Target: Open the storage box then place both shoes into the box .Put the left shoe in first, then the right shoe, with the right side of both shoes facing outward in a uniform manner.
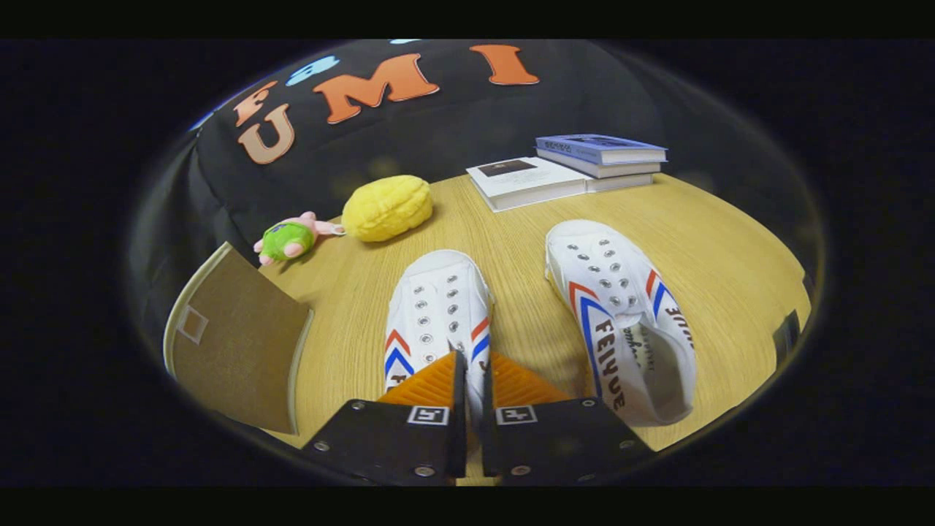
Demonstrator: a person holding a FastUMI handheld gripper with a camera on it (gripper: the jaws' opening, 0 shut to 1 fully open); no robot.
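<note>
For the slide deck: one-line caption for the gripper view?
Claw nearly closed on the near white shoe; second shoe alongside, open box flap opposite.

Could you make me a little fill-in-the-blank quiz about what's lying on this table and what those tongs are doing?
1. The tongs are nearly closed on the rear of the ____ of the two white shoes, the left shoe.
2. The yellow plush toy lies beside a smaller ____ plush toy.
3. Beyond the right shoe, a blue book tops a stack of ____.
4. The brown flap lies to the ____ of the tongs.

Missing words: left; green; books; left
</note>
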